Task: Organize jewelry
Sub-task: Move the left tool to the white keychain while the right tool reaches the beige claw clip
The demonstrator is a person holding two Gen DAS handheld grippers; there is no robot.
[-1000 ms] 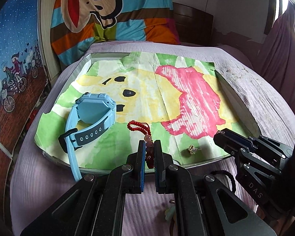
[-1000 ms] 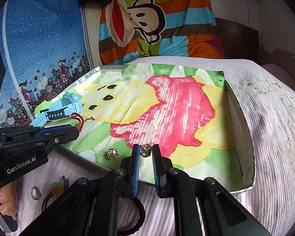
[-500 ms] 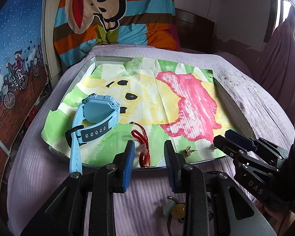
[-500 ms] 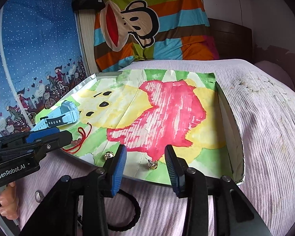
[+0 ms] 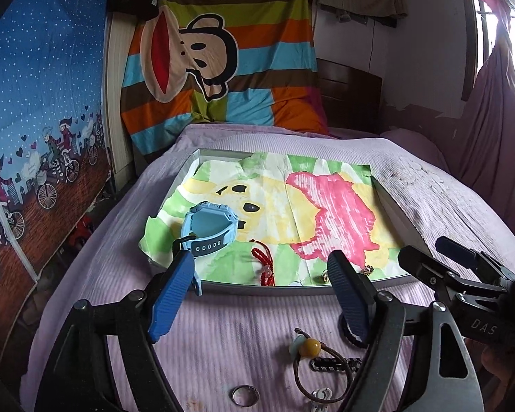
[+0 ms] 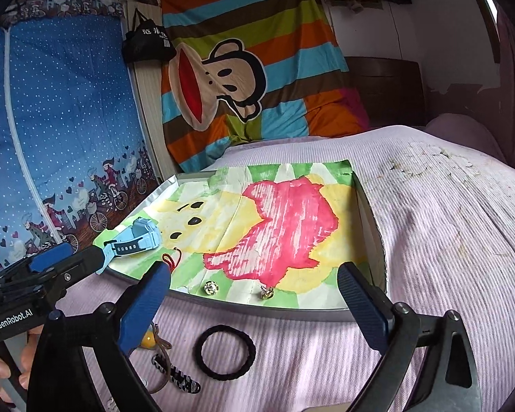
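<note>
Both sets of fingers spread wide, empty: left gripper [image 5: 262, 295], right gripper [image 6: 254, 305]. Between picks. Next prob. black hair tie [image 6: 229, 350] on bed near tray [image 6: 257, 305] front edge; needs closing on thin band.

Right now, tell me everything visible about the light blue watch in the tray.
The light blue watch is a chunky child-style smartwatch, apparently plastic, with a squarish case and a rubbery strap carrying a darker panel with a row of small holes. It lies on its side on the painted paper lining the tray, at the near left corner, strap looped. One strap end hangs over the tray's near rim. No gripper touches it; the red cord charm lies just to its right, apart.
</note>
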